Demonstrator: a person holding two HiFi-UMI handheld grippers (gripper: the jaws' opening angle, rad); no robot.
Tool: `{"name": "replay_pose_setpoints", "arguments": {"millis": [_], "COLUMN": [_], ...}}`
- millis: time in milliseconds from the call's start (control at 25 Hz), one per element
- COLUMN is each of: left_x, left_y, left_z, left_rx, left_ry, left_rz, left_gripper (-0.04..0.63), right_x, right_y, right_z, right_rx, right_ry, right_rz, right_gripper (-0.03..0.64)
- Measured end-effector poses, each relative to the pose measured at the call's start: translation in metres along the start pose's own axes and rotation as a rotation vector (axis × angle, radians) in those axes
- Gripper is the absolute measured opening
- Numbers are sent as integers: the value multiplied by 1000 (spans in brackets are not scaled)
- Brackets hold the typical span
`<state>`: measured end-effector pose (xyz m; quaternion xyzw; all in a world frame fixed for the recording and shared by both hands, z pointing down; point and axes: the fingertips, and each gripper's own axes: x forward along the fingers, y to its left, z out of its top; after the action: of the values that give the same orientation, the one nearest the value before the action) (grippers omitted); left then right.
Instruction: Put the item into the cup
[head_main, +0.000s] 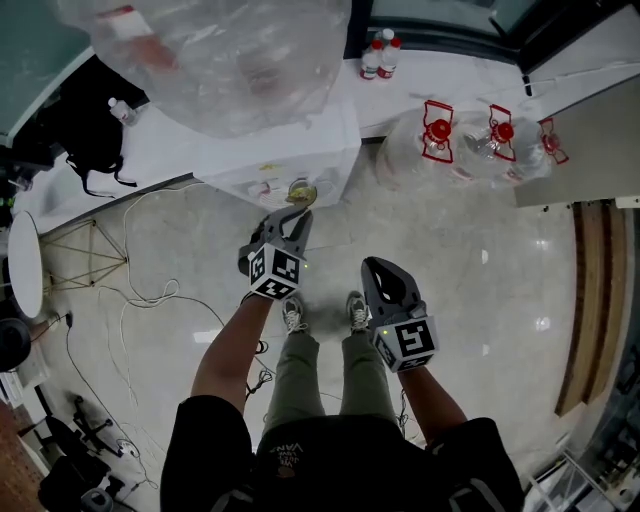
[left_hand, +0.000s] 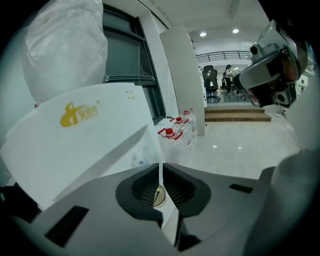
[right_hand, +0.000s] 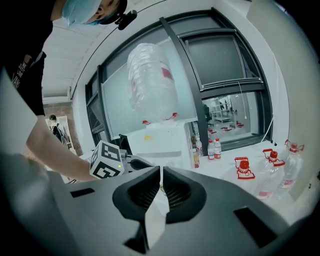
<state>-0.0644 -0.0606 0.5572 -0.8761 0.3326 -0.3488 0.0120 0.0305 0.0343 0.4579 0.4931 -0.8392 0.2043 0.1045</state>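
Judged the pinch itself the nearest risk: gripped the small pale-yellow round item (left_hand: 158, 196) by little more than its edge, so might have let it twist or drop on any jolt. Judged a knock the next one: stood close enough to the cup (head_main: 300, 192) to tip it or shove it off its ledge on a careless advance. Could also have released off-centre and lost the piece down the front of the white water dispenser (head_main: 310, 150) to the floor.

Held the right gripper (head_main: 378, 268) low at five o'clock, near the body, pressed together on nothing, with only a hairline slit showing. Held the left gripper (head_main: 297, 215) farther out at twelve o'clock, drawn almost together, pads (left_hand: 177, 187) seemingly nipping the item rather than meeting flat. Found the cup just beyond those tips at twelve o'clock, on the dispenser's front ledge, either touching them or barely clear; could not tell which. Saw nothing of the item inside the cup yet.
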Motion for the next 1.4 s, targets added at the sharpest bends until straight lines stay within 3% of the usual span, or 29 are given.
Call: {"name": "replay_pose_setpoints", "arguments": {"millis": [400, 920, 1400], "left_x": [-81, -192, -265], "left_y": [17, 18, 5], "left_z": [48, 116, 143], "left_rx": [-132, -203, -270], "left_ry": [-123, -277, -365], "left_rz": [93, 162, 204], "left_gripper": [20, 19, 20], "right_x": [-9, -38, -62], "right_y": [21, 46, 62], "right_z": [48, 92, 117], "right_rx": [-37, -80, -112], "right_ry": [-31, -43, -84], "right_rz": [22, 35, 42], "right_gripper": [46, 46, 46]}}
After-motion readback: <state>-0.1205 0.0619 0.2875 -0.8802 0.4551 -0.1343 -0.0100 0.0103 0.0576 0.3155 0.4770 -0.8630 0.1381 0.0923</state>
